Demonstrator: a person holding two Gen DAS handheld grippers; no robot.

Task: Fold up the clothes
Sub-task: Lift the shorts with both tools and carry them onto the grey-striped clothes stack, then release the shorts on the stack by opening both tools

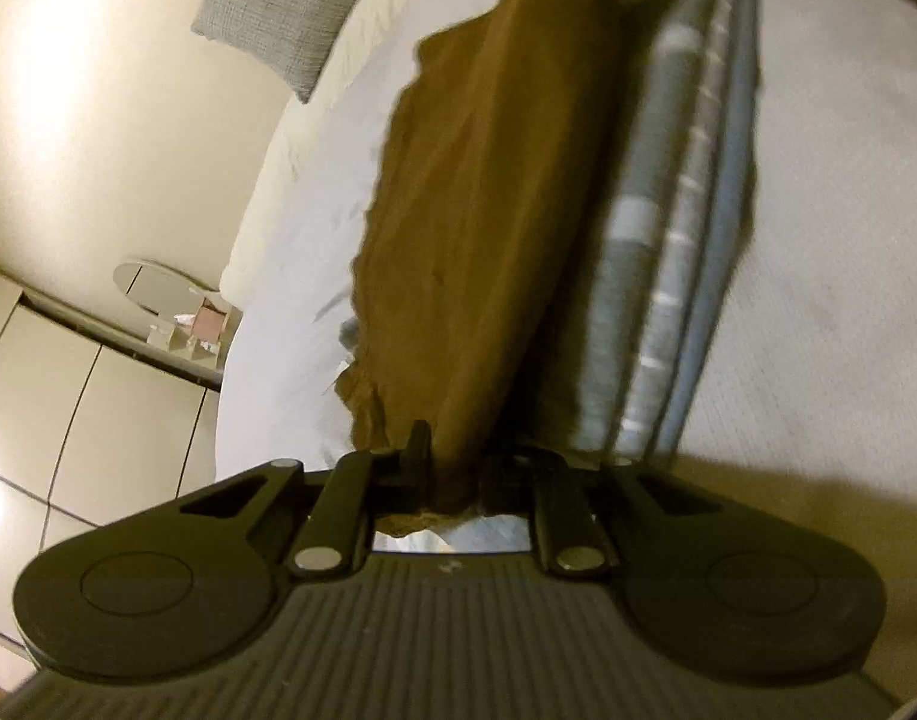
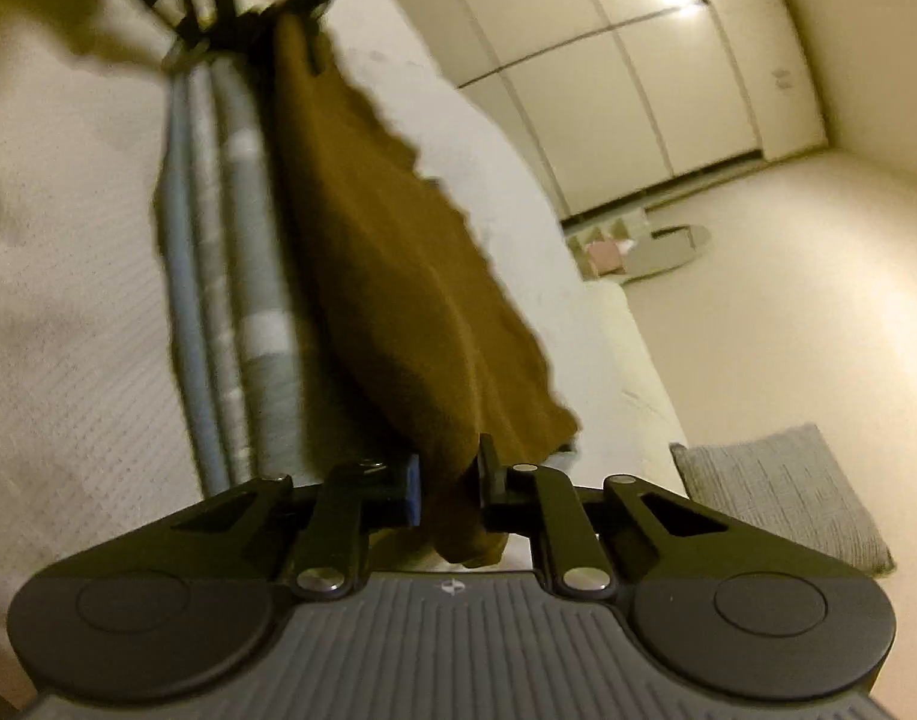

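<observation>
Two claws grip one brown garment (image 1: 476,228), stretched between them above the bed (image 1: 302,228). Left claw (image 1: 452,468), lower centre, is clenched on one end; right claw (image 2: 452,480) clamps the other. Striped grey cloth (image 1: 656,276) lies right of it.

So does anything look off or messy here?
Nothing looks damaged or spilled. The brown garment hangs stretched between the left hand-held gripper and the right hand-held gripper, its free edge ragged. Striped grey-blue cloth lies under it on the bed.
</observation>
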